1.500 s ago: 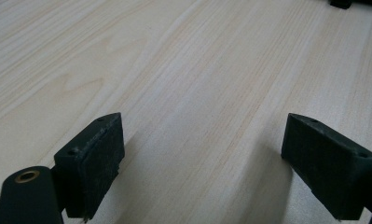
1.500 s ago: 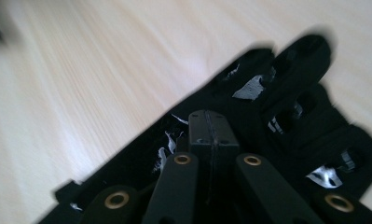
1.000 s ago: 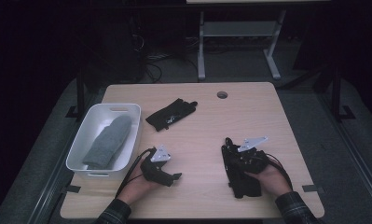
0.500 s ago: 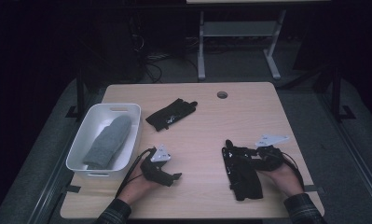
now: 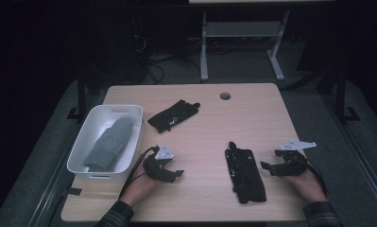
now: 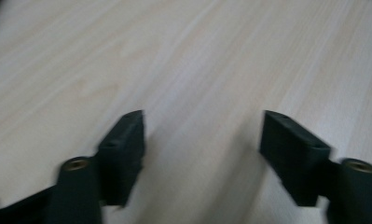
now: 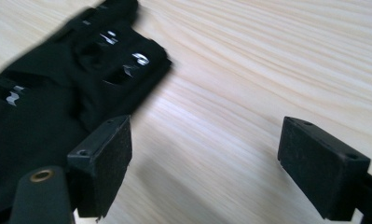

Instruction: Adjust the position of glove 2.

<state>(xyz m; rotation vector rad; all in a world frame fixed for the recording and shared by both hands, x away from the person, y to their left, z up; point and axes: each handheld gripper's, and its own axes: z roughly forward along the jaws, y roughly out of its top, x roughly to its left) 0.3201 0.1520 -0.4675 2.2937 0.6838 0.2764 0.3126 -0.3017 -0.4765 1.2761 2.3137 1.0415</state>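
A black glove lies flat on the wooden table, near its front right. My right gripper rests just right of it, apart from it. Its jaws have just been opening and stand open over bare wood. In the right gripper view the glove lies beside the left jaw. A second black glove lies farther back, near the middle. My left gripper sits at the front left. Its jaws have just been closing a little but stay open, with bare table between them.
A white bin at the table's left edge holds a grey mitten. A round cable hole sits near the back edge. A metal stand rises beyond the table.
My right gripper has let go of the near black glove and slid to the right, away from it. The glove stays flat on the table. The left hand has stayed in place.
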